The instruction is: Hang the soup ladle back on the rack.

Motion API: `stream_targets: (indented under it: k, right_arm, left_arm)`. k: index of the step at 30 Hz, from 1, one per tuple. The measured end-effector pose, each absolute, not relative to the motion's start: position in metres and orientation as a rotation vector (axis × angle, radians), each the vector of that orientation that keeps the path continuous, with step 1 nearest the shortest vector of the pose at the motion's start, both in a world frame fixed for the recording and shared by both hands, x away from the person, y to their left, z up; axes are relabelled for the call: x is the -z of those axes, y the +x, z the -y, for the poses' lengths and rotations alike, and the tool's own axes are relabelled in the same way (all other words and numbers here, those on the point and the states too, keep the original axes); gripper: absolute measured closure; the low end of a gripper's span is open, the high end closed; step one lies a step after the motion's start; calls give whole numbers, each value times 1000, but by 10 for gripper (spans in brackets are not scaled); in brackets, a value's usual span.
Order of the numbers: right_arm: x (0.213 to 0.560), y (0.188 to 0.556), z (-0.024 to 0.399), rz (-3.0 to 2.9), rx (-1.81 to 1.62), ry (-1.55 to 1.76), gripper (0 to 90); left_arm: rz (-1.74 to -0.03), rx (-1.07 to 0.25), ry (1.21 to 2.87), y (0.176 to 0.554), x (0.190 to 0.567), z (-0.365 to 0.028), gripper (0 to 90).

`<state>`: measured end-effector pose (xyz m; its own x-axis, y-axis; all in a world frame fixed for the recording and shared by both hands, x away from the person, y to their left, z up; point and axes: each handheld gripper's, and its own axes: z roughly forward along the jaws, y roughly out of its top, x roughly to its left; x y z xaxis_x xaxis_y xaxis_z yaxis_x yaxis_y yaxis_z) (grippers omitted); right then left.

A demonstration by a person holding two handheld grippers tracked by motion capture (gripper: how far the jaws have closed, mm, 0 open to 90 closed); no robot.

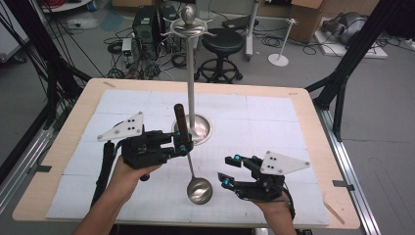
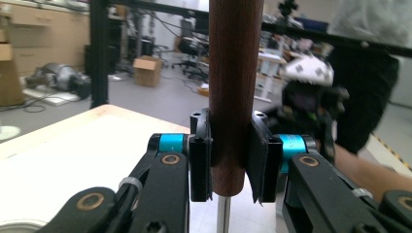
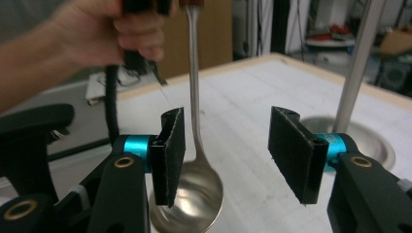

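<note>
Two grippers work over the table: the left gripper [image 1: 182, 143] has its pads pressed on the dark wooden handle of a ladle [image 1: 197, 188], holding it upright so the thin steel stem hangs down and the bowl sits low, at or just above the white mat [image 1: 274, 117]; whether it touches cannot be told. In the left gripper view the handle [image 2: 232, 92] stands straight between both pads. The right gripper [image 1: 227, 170] is just right of the bowl with its jaws spread and nothing pinched; in its own view the bowl [image 3: 192, 194] lies near the left pad, apart from the right one. Behind the ladle a steel stand [image 1: 192, 83] rises from a round base [image 1: 203, 128] set in the mat, its top ring of hooks well above the grippers; the ladle's handle shows just in front of the pole. The mat is a pale gridded sheet covering most of a light wooden table [image 1: 63, 147]. Beyond the far edge the grey floor holds a black stool [image 1: 222, 46], a tangle of cables [image 1: 142, 63], a dark box-like unit [image 1: 146, 22] and a small white stand [image 1: 281, 44]. Black frame struts [image 1: 347, 58] slant down at both sides of the table.
</note>
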<state>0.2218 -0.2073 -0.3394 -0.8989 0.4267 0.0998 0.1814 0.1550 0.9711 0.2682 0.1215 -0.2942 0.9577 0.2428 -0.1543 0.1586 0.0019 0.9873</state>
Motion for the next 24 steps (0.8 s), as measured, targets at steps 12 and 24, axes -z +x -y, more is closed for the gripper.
stream_targets:
  k: [12,24]
  right_arm:
    - [307,235,216,-2213,-1972,480,183]
    - [259,251,177,-2296,-2028,197,344]
  left_arm:
    - [-196,-18,1643,266,295,-122,735]
    - [-106,26,1672,261,294,-115,734]
